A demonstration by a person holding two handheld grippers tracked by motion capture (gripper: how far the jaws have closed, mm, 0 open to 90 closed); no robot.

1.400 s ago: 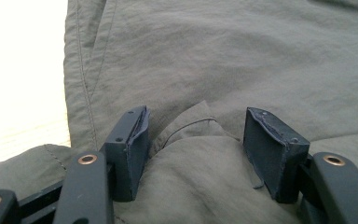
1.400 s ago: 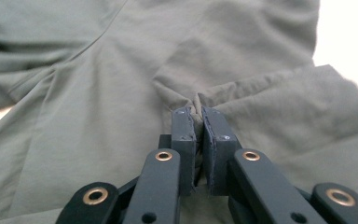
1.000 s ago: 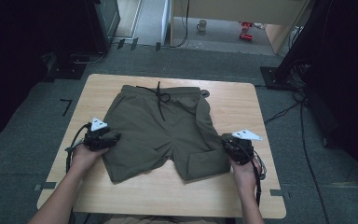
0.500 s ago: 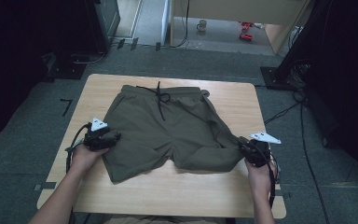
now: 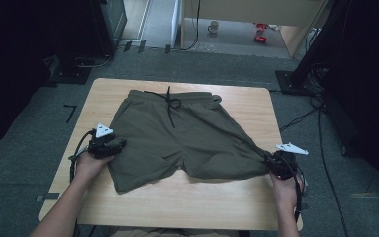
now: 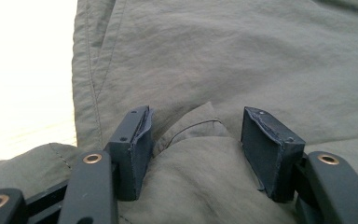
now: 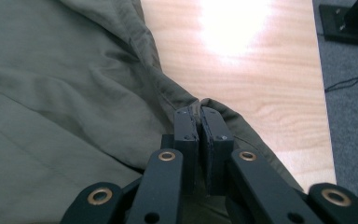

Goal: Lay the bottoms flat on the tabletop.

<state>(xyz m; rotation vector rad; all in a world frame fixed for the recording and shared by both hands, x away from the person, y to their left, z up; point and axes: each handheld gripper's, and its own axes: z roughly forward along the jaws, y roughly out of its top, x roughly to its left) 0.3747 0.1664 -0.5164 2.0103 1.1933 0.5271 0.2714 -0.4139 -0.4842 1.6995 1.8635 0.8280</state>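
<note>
While the right gripper [image 5: 271, 163] pinches the olive shorts [image 5: 187, 138] hem at 4 o'clock, left gripper [image 5: 116, 146] at 9, jaws just narrowing, fabric bunched loosely between, wooden tabletop [image 5: 187, 202].

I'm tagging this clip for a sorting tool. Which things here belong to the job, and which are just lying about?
In the job: shorts, right gripper shut on their leg hem, left gripper, table.
Lying about: mug, red things on the floor.

You have plain olive-green shorts [image 5: 187, 143] with a black drawstring [image 5: 170, 104] on a light wood-grain table [image 5: 177, 202]. Your grippers, left [image 5: 109, 146] and right [image 5: 275, 163], are black with brass-coloured rivets, each topped by a pale grey plate.
</note>
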